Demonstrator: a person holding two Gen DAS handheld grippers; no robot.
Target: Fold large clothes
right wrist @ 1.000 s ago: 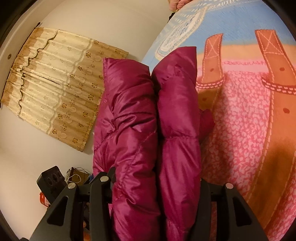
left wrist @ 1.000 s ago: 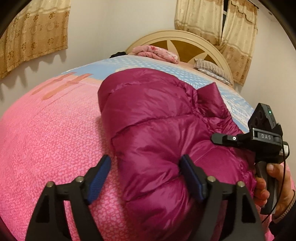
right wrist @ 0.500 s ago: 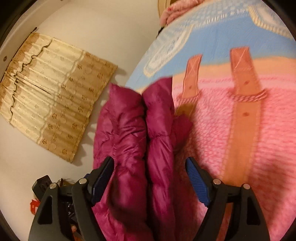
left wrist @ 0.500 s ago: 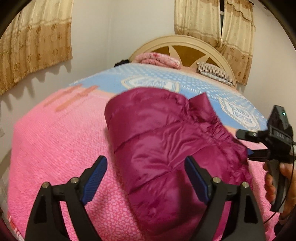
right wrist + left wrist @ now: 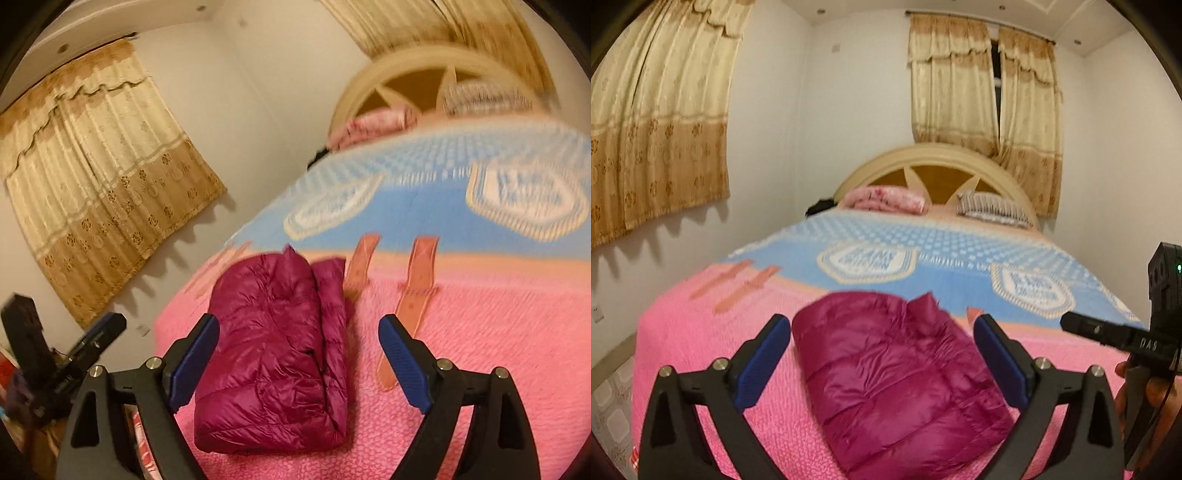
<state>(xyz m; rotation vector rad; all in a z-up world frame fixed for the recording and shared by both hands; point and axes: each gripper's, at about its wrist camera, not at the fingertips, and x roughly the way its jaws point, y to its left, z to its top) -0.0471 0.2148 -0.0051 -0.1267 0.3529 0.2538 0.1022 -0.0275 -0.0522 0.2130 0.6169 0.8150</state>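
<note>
Lying folded into a compact bundle, the magenta down jacket (image 5: 897, 376) is seen on the pink bedspread (image 5: 701, 354) at 6 o'clock. Both the left gripper (image 5: 882, 363) and right gripper (image 5: 299, 360) are held spread wide, empty. Folding is judged complete; only a final tidy may be needed.

A second ago the right gripper (image 5: 299, 362) pinched the folded magenta quilted down jacket (image 5: 273, 354); now its blue-padded fingers (image 5: 404, 365) stand wide, clear of it. Both grippers, the left gripper (image 5: 882, 363) included, have drawn back, leaving the jacket lying free on the pink bedspread (image 5: 701, 354).
</note>
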